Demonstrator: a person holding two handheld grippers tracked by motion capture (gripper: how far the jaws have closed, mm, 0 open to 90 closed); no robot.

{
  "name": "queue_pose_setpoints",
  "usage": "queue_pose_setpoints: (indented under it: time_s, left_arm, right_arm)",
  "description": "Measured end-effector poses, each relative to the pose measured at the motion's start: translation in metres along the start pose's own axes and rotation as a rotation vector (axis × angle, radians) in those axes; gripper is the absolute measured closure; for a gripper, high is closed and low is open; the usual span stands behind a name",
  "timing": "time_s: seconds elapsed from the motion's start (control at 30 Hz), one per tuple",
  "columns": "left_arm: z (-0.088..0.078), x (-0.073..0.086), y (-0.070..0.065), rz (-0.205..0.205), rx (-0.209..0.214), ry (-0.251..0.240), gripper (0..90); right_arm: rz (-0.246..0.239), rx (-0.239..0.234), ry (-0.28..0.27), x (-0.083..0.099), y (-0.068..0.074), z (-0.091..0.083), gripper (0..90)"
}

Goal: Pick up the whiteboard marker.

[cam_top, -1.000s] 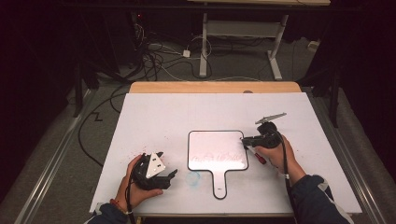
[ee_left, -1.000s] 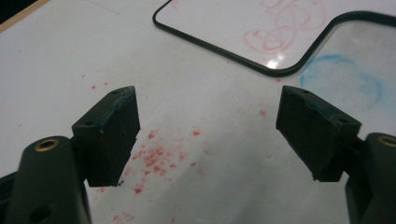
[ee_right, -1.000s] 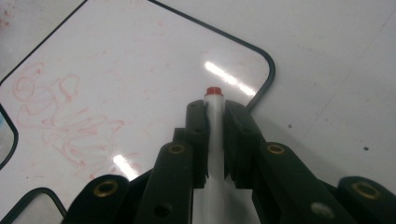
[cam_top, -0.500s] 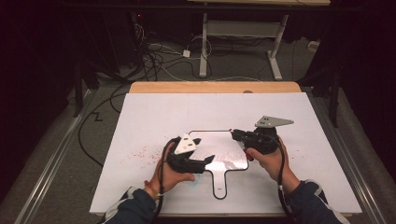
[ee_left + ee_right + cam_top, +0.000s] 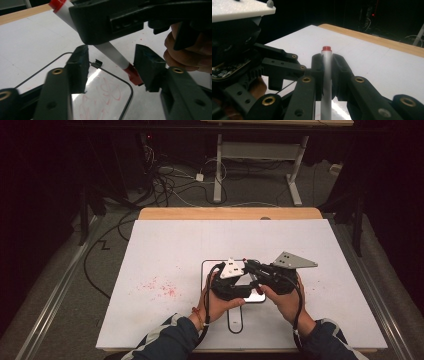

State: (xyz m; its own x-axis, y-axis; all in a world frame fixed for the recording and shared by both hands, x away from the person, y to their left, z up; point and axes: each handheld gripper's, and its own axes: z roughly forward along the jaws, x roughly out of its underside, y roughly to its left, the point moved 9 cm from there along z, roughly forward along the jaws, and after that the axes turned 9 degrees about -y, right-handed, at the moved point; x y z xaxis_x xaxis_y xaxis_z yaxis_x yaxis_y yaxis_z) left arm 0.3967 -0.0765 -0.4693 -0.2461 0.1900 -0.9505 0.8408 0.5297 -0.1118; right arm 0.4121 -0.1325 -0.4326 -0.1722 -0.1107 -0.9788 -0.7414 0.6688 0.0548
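A white marker with red ends is clamped upright between the pads of my right gripper. In the left gripper view the marker slants down, and its red cap lies between the jaws of my left gripper. These jaws have just been closing. The cap sits close against the right-hand pad, while the left-hand pad stands apart from it. Both grippers, left and right, meet above a small handled whiteboard with red scribbles.
The whiteboard lies on a large white sheet over a wooden table. Red marker specks dot the sheet left of the hands. Cables and desk legs stand on the floor beyond.
My left hand has swung from the sheet's left front to the middle, over the whiteboard. My right hand has shifted left and lifted the marker to meet it.
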Motion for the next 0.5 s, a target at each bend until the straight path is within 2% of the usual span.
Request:
queue_pose_setpoints:
  time_s: [0.1, 0.17, 0.23, 0.3, 0.33, 0.43, 0.5]
  left_arm:
    - [-0.002, 0.000, 0.002, 0.011, 0.004, 0.001, 59.2]
    - [-0.003, 0.001, 0.003, 0.033, 0.003, 0.011, 67.2]
    - [-0.004, 0.002, 0.006, 0.044, 0.007, 0.028, 71.6]
    - [-0.007, 0.002, 0.011, 0.045, 0.016, 0.023, 77.0]
    - [-0.009, 0.002, 0.012, 0.047, 0.032, 0.022, 78.4]
    - [-0.011, 0.006, 0.013, 0.107, 0.038, 0.039, 78.6]
    - [-0.012, 0.010, 0.015, 0.115, 0.051, 0.053, 78.7]
  right_arm:
    - [-0.003, 0.005, -0.010, -0.001, 0.000, -0.002, 81.0]
    - [-0.013, 0.001, -0.008, -0.001, 0.001, -0.002, 81.0]
    - [-0.021, 0.010, -0.008, -0.002, 0.004, -0.004, 80.9]
    - [-0.035, 0.010, -0.012, -0.003, 0.007, -0.007, 80.8]
    - [-0.046, 0.015, -0.014, -0.004, 0.009, -0.008, 80.7]
    - [-0.090, 0.023, 0.005, -0.003, 0.015, -0.010, 79.4]
    - [-0.084, 0.015, 0.006, -0.003, 0.019, -0.012, 73.2]
